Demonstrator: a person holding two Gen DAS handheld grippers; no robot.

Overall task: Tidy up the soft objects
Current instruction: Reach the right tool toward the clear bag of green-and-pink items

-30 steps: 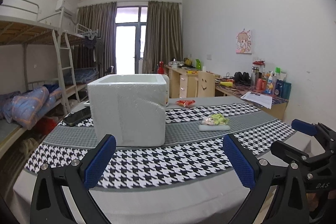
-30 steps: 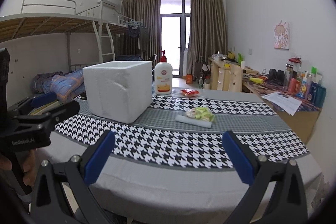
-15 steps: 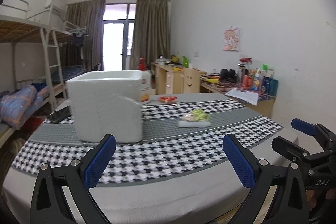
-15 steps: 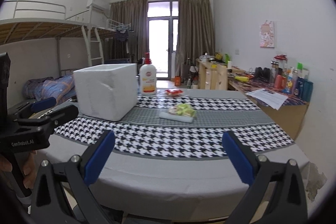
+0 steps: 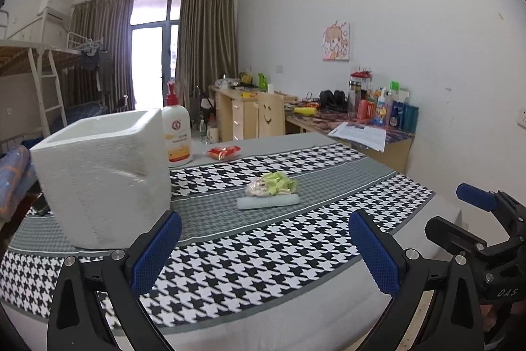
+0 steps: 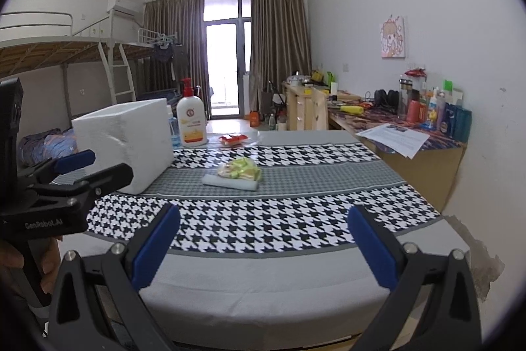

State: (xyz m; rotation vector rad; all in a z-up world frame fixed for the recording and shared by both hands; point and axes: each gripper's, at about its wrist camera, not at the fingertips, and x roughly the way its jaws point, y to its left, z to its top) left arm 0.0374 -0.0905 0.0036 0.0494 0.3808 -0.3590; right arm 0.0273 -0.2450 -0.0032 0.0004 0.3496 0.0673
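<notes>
Left wrist view: left gripper (image 5: pixel 263 245) stood released, empty; green bag (image 5: pixel 272 184) lay on white strip (image 5: pixel 268 202), right of foam box (image 5: pixel 102 173).

Right wrist view: right gripper (image 6: pixel 261 244) likewise released, well short of the green bag (image 6: pixel 240 169).

1. The left black two-finger gripper with blue pads (image 5: pixel 264 247) has angular, triangular-cutout plastic arms with silver round screw heads near the pad mounts.
2. Its blue fingertips (image 5: pixel 157 252) are flat rectangular pads with a fine cross-hatched grip texture.
3. The right black two-finger gripper with matching blue pads (image 6: pixel 263 244) has the same build and silver screws.
4. In the right wrist view, the left unit's side carries white lettering, roughly "GenRobot.AI".
5. In the left wrist view, the right unit's body shows small pale lettering, apparently "DAS".
</notes>
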